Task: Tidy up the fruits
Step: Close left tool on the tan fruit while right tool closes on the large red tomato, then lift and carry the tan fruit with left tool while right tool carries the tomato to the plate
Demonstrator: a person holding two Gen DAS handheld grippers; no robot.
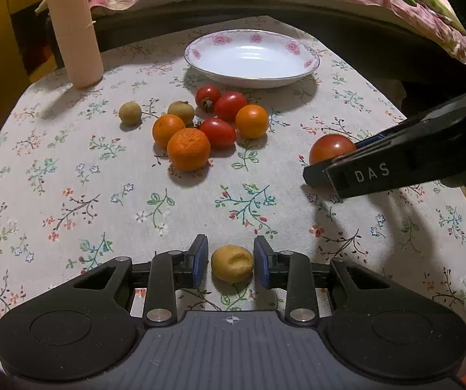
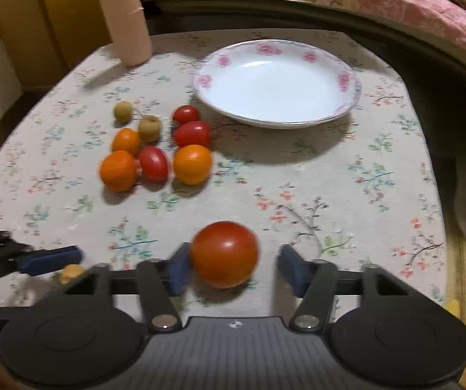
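Nearest in the left view, the left gripper (image 1: 231, 265) has its jaws open around a small dented yellow fruit (image 1: 232, 263) that sits on the desk (image 1: 70, 211), with a gap on each side. In the right view, the right gripper (image 2: 236, 268) is open too; a big tomato (image 2: 224, 253) touches its left pad (image 2: 177, 271), well apart from the right one. Farther off, toward 11 o'clock in both views, lies a cluster: three oranges (image 1: 188, 149), three small tomatoes (image 1: 217, 132) and two brownish longans (image 1: 130, 113). Beyond it, near 12 o'clock, stands an empty flowered plate (image 1: 252, 57), and at 10 o'clock a ribbed beige cylinder (image 1: 72, 29). Risks, as I judge them: the tomato sits off-centre, so closing could push it sideways and let it roll across the desk; a hard squeeze could bruise it. The yellow fruit is already dented and may crush, or pop out, if the jaws close unevenly. The two grippers work close together and might knock each other. The left view shows the yellow fruit whole and the right gripper from outside, coming in at 3 o'clock with the tomato behind it. The right view alone shows the tomato's gap, and is blurred; there the yellow fruit is barely seen at 8 o'clock.
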